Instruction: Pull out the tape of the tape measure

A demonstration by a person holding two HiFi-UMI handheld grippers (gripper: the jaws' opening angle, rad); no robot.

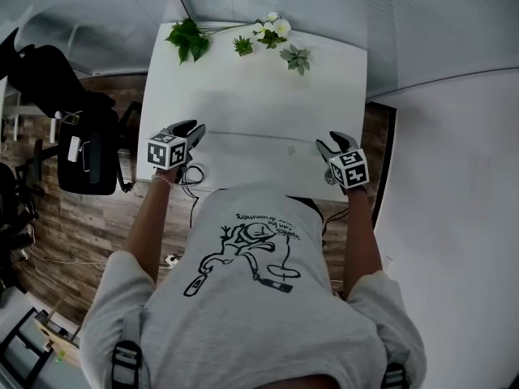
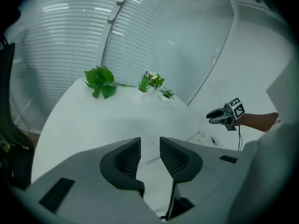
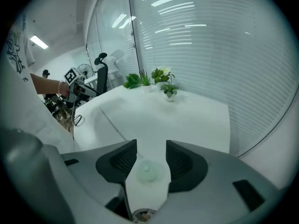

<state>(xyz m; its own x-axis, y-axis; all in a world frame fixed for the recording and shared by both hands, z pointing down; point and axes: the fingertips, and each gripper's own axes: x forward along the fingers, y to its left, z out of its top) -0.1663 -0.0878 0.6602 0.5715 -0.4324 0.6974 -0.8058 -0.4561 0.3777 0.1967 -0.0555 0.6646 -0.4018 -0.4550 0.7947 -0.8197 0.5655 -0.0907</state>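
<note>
Left gripper (image 1: 193, 131): out front, tipped downward, jaws a little apart.
Right gripper (image 1: 331, 146): out front, tipped downward, jaws wider apart.

Cool, bluish-white light fills all three pictures, even and fairly bright, with weak contrast. In the head view the white table (image 1: 243, 79) is nearly washed out and carries only a faint, soft-edged grey shadow across its middle; the left edge of the frame is much darker. A ceiling lamp (image 3: 39, 42) glows at the upper left of the right gripper view, and bright streaks of glare lie on the blinds (image 3: 196, 36) near the top. Both gripper views bend straight lines strongly and have black corners. The left gripper (image 2: 150, 146) and the right gripper (image 3: 151, 148) look soft and unsharp at the bottom of their own views.
</note>
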